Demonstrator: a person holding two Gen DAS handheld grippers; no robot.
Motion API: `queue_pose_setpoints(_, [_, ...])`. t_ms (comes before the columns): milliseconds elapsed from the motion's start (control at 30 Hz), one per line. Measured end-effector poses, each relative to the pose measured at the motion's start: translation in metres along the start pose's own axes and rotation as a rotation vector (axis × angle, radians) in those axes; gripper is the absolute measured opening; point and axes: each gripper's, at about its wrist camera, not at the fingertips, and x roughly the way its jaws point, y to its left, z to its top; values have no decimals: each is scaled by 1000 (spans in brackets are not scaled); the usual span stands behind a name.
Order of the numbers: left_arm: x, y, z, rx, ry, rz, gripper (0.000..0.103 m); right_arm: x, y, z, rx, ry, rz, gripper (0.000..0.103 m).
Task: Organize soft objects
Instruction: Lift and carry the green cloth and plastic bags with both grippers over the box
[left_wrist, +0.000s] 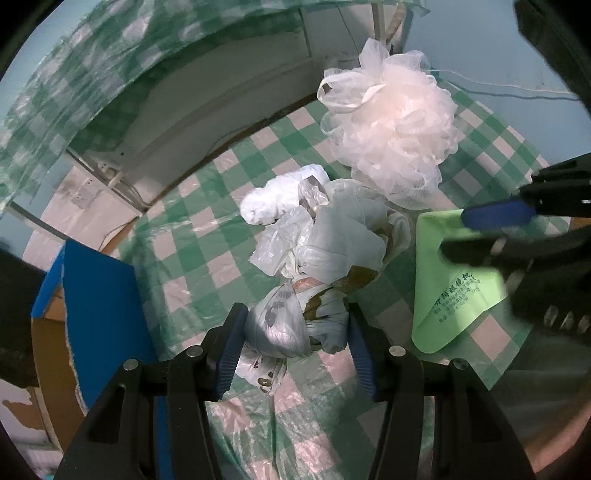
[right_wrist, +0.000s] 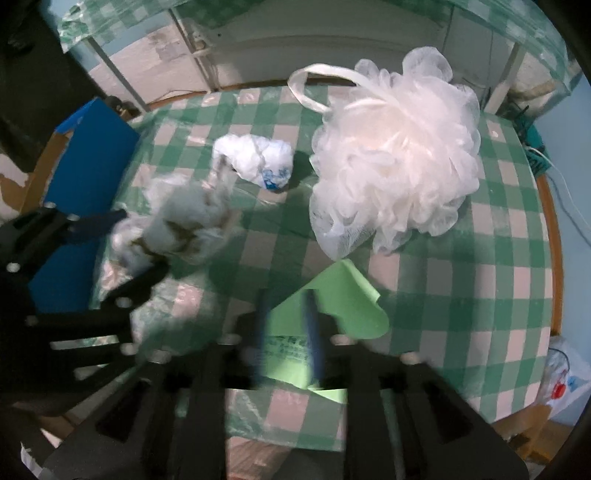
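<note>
Ahead of both sets of fingers and a little to the right, on the checked tablecloth (right_wrist: 461, 295): pale pink bath pouf (right_wrist: 395, 166), largest of the lot, untouched. Best left for last, or taken by its white loop.

To the left of the left gripper (left_wrist: 293, 332), well clear of the fingers: blue box (left_wrist: 99, 314), lid side up, likely the place for the soft things, though not certain from here.

Squeezed between the left gripper's blue pads: crumpled plastic bag bundle (left_wrist: 317, 251), near end clamped, the rest trailing forward on the cloth. Grip sits low on a knotted part, so fair hold; worth lifting slowly so the loose tail does not drag the smaller white wad (right_wrist: 258, 158) lying just beyond it.

Between the right gripper (right_wrist: 286, 332) fingers, nearly together and seemingly pinching it: green cloth (right_wrist: 343, 295), thin and flat, far corner curled up ahead of the tips. Blur hides the exact contact. Firm pinch near the edge needed, since a thin sheet slips easily; keep it clear of the bag bundle to the left.
</note>
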Motion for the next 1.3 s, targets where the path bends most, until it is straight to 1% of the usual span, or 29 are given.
queue_pose_setpoints(33, [-1, 1, -1, 0, 0, 2, 54, 4, 1, -1, -7, 5, -14, 67])
queue_pose_setpoints(100, [1, 3, -3, -5, 4, 6, 54, 10, 1, -3, -12, 4, -55, 67])
queue_pose_setpoints(233, [8, 7, -7, -16, 21, 8, 54, 23, -5, -4, 9, 39, -65, 67])
queue_pose_setpoints(300, [10, 10, -9, -21, 27, 9, 54, 31, -9, -5, 16, 55, -85, 67])
queue_pose_setpoints(467, [17, 13, -10, -30, 44, 6, 54, 49, -22, -6, 78, 93, -69, 67])
queue_pose_setpoints(533, [19, 13, -9, -30, 48, 5, 54, 55, -24, -6, 87, 101, -75, 67])
queue_pose_setpoints(700, [21, 13, -9, -27, 50, 1, 54, 72, -19, -7, 74, 131, -74, 68])
queue_pose_setpoints(800, [22, 15, -9, -30, 53, 1, 55, 77, -8, -8, 23, 131, -108, 68])
queue_pose_setpoints(867, [23, 17, -9, -37, 56, -2, 55, 79, 0, -9, -4, 127, -112, 68])
queue_pose_setpoints(900, [24, 17, -9, -39, 57, -3, 55, 79, 3, -10, -12, 124, -109, 65])
queue_pose_setpoints(933, [24, 18, -9, -41, 57, -3, 55, 79, 6, -10, -21, 121, -111, 57])
queue_pose_setpoints(967, [25, 18, -9, -42, 58, -3, 55, 79, 10, -10, -32, 116, -109, 52])
queue_pose_setpoints(1000, [25, 18, -9, -42, 59, -3, 55, 78, 14, -10, -44, 114, -103, 38])
queue_pose_setpoints(1033, [25, 18, -9, -42, 60, -3, 55, 78, 18, -9, -54, 111, -96, 18])
queue_pose_setpoints(1067, [25, 18, -10, -43, 61, -3, 54, 78, 22, -9, -62, 111, -91, 12])
queue_pose_setpoints(1100, [25, 18, -10, -43, 61, -3, 54, 79, 26, -9, -71, 112, -86, 11])
queue_pose_setpoints(1133, [25, 19, -10, -43, 61, -4, 55, 79, 28, -8, -76, 111, -91, 8])
queue_pose_setpoints(1300, [20, 21, -11, -47, 52, -5, 54, 74, 32, -6, -80, 106, -70, 7])
